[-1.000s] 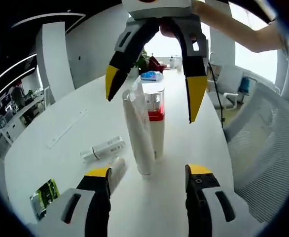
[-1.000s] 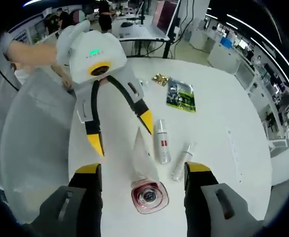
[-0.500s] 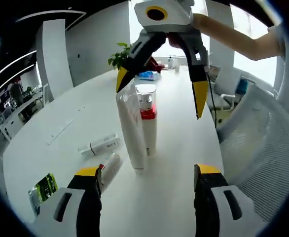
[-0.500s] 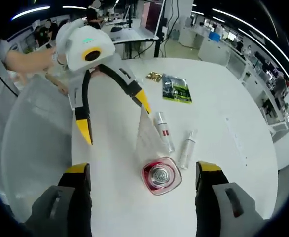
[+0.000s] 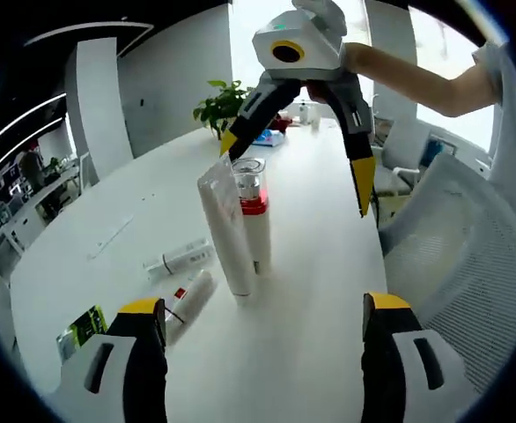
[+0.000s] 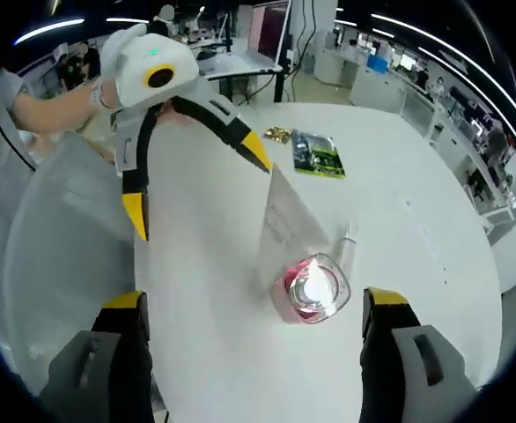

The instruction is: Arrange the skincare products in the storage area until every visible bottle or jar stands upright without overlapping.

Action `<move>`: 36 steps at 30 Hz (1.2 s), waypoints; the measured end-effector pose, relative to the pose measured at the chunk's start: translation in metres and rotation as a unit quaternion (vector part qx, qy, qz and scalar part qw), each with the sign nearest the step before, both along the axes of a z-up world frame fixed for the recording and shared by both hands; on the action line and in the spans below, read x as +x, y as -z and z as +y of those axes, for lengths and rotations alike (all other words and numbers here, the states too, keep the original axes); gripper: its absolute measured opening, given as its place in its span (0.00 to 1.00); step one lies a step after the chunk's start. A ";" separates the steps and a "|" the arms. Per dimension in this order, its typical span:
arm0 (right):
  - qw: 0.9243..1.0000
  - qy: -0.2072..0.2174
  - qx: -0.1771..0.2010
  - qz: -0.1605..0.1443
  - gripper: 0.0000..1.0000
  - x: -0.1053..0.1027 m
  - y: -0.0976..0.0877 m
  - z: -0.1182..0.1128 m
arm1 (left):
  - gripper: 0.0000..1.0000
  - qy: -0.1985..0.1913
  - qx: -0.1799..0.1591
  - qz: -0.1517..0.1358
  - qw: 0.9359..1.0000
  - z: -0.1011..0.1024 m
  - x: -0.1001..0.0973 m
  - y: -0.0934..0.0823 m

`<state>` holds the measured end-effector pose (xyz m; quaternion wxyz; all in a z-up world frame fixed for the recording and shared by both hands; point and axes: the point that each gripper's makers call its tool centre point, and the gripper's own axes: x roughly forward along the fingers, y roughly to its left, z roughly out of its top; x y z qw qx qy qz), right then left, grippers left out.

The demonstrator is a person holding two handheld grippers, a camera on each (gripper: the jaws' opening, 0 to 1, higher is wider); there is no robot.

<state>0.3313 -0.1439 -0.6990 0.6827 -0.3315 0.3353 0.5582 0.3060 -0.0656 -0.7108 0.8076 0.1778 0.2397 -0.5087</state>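
- Skincare items are seen on a white table (image 5: 328, 291): a white tube (image 5: 225, 231) stands on its cap, touching a red-collared pump bottle (image 5: 252, 216) that is also upright.
- Two more items are left lying flat just beside them: a slim white bottle (image 5: 180, 261) and a second white tube (image 5: 190, 298) with a red mark. By judgement, these are what remains to be stood up.
- Both jaws of the left gripper (image 5: 262, 315) are spread wide and nothing is held; it is kept low and back from the upright pair, probably so that they are not knocked.
- In the left gripper view the right gripper (image 5: 298, 137) is seen above the pump bottle, jaws spread and gripping nothing, one tip close to the bottle's clear cap; touching cannot be told.
- From the right gripper view the pump bottle (image 6: 311, 289) is looked down on, with the white tube (image 6: 284, 220) beside it and the slim white bottle (image 6: 344, 245) partly hidden behind.
- A green packet (image 6: 317, 154) is seen farther along the table, well apart from the products.
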 end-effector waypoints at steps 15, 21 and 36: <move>0.998 0.051 0.037 -0.018 1.00 -0.003 -0.009 -0.017 | 0.99 -0.058 -0.010 0.002 0.998 0.024 -0.004 -0.015; 0.997 0.064 0.048 -0.024 1.00 -0.006 -0.012 -0.022 | 0.99 -0.089 -0.007 0.001 0.996 0.038 -0.007 -0.016; 0.989 0.101 0.087 -0.060 1.00 -0.026 -0.019 -0.020 | 0.99 -0.165 -0.023 -0.003 0.986 0.072 -0.014 -0.023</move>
